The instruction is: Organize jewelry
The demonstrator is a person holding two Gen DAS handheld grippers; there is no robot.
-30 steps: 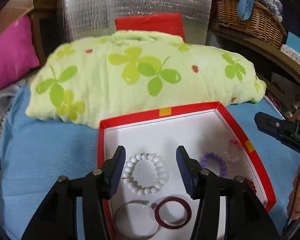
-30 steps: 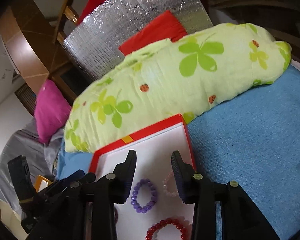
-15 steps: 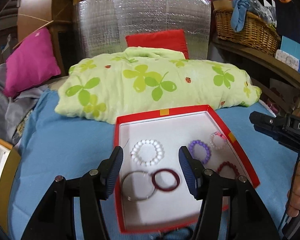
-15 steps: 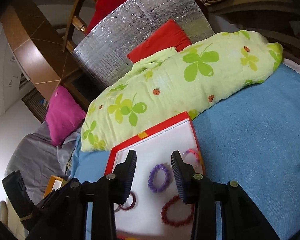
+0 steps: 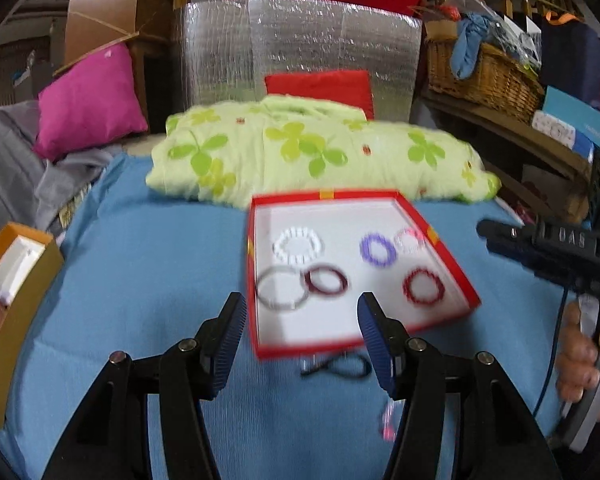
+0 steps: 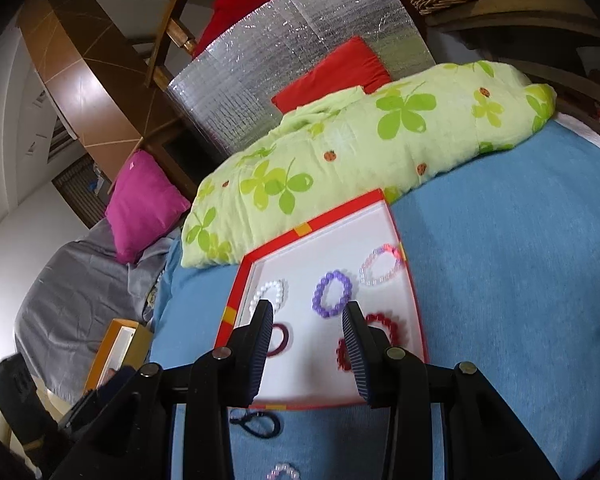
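Blue bedspread (image 5: 140,280), clover pillow (image 5: 320,152), red tray (image 5: 452,264)

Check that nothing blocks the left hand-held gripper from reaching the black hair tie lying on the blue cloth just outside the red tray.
Nothing visible does. The hair tie lies on bare blue cloth just ahead of the left hand-held gripper, on the near side of the tray wall; jaws open, nothing between them.

Left tool (image 5: 300,320): black arms, blue ribbed pads.
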